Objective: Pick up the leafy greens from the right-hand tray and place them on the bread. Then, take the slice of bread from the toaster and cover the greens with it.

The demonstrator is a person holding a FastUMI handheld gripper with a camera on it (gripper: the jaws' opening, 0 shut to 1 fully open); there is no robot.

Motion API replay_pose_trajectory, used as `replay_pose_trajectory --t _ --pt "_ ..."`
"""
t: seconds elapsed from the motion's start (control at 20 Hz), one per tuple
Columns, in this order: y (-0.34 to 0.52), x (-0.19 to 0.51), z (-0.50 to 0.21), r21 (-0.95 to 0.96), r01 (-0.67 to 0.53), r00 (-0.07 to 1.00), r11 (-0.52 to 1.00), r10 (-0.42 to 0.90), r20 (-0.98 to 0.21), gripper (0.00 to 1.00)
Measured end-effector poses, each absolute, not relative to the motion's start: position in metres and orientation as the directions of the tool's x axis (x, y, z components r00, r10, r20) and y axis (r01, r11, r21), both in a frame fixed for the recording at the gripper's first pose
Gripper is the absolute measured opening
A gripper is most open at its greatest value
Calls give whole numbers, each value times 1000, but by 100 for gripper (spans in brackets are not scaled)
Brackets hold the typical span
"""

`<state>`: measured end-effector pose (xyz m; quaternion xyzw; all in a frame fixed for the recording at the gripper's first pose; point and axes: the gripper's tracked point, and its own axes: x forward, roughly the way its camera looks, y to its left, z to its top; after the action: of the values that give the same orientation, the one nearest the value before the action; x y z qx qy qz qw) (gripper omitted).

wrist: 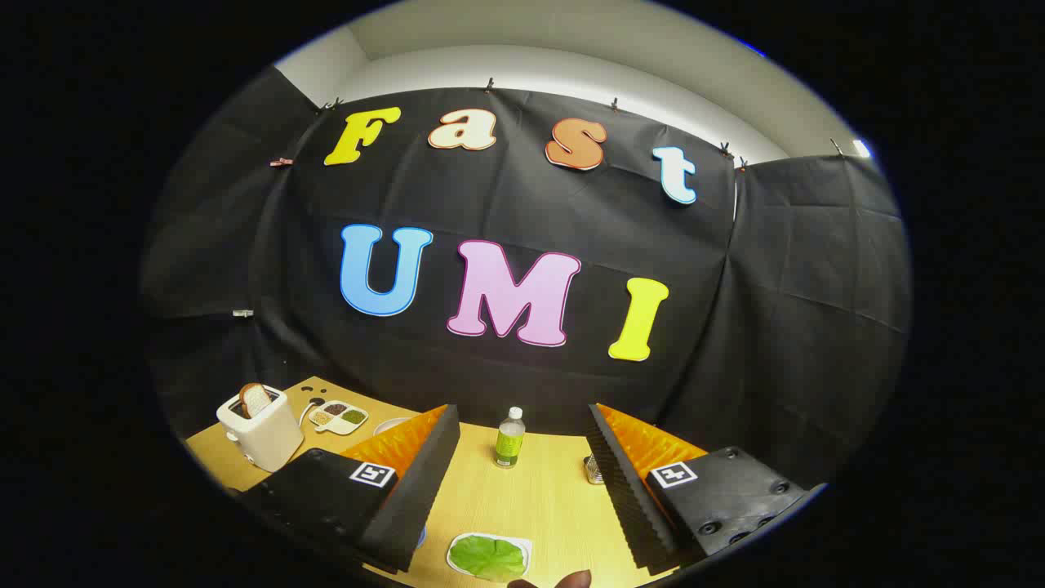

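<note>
Two orange-and-black fingers of the tongs [522,465] are standing wide apart above the wooden desk [547,498], gripping nothing, with bare desktop showing in the broad gap between them. The leafy greens [488,556] are lying flat on a small white tray [522,542] low between the fingers, close to the tongs' base and touched by neither finger. Just beside the tray, nearer the camera, a dark rounded fingertip of a person [571,581] is peeking in. Beyond the fingertips, roughly midway between them, a clear bottle [509,438] with a green label and a white cap is standing upright on the desk. A small metallic object [593,470] is sitting against the inner side of the right finger; what it is cannot be told. Off past the left finger, a white toaster [260,428] is standing with a slice of bread [255,399] sticking up from its slot. Near the toaster, a divided white dish [337,416] is holding small heaps of brown and green stuff, and a white rim [390,425] is poking out just behind the left finger's tip.
</note>
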<state>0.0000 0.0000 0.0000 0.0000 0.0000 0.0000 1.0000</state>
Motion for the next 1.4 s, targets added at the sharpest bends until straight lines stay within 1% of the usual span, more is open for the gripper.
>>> replay_pose_trajectory --t 1.2,1.3,1.4 --pt "0 3 -5 -5 -3 1000 1000 3 -14 98" --pt "3 6 -16 -8 -17 999 1000 17 -43 98" --pt "12 12 -43 2 -60 993 998 60 -106 98"
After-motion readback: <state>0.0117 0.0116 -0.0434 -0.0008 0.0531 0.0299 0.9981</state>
